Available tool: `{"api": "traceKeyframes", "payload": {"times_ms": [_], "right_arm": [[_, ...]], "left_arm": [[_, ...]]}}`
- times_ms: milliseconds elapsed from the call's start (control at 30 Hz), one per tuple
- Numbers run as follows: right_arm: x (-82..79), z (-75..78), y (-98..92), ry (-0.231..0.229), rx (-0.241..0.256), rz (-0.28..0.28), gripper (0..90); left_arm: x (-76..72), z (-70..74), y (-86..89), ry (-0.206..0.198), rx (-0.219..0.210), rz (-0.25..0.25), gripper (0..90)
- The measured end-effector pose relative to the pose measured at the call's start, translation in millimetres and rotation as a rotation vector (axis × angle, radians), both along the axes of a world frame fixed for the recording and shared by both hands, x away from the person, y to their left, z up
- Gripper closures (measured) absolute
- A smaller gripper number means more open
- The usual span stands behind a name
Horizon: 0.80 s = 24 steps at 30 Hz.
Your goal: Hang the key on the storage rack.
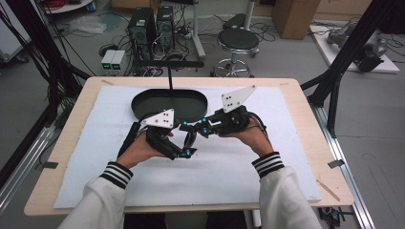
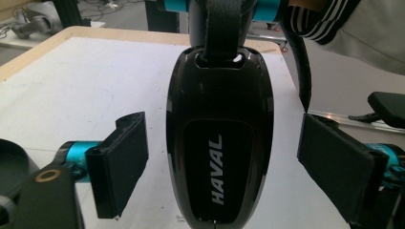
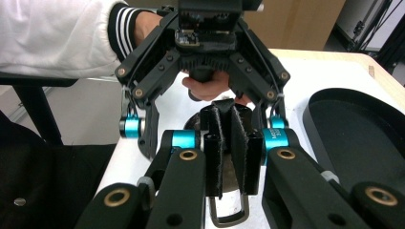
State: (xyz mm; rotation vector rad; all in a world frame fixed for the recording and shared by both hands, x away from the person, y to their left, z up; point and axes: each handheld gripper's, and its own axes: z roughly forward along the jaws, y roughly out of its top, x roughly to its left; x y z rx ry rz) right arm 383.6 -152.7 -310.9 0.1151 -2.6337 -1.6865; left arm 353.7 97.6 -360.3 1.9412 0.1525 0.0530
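Right gripper [image 3: 228, 143] clamped on strap of glossy black HAVAL key fob [image 2: 219, 138]; left gripper [image 2: 222, 167] jaws apart around it (no contact); black oval tray [image 1: 143, 102] beyond, placement pending.

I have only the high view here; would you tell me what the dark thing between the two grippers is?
Observer: It is a glossy black key fob marked HAVAL, attached to a black strap.
Operator: Thank you. Has the left one gripped it?
Observer: No. The left gripper is open, with one pad on each side of the fob and both clear of it.
Operator: And the right one?
Observer: The right gripper is shut on the strap, and a metal loop shows close to its pads.
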Motion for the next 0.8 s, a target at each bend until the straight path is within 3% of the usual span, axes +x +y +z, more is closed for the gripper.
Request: {"api": "traceKeyframes", "payload": {"times_ms": [333,500,800], "right_arm": [[-0.9,0.0,1.2,0.0,0.001,0.013,84.1],[-1.2,-0.2,1.9,0.004,-0.002,0.013,84.1],[-0.1,-0.7,2.5,-0.004,0.011,0.017,83.7]], "left_arm": [[-0.6,1.3,1.8,0.005,0.01,0.009,33.2],[-1.0,2.7,4.0,0.001,0.016,0.021,47.8],[-3.1,4.8,4.8,-0.019,0.034,0.04,48.6]]}}
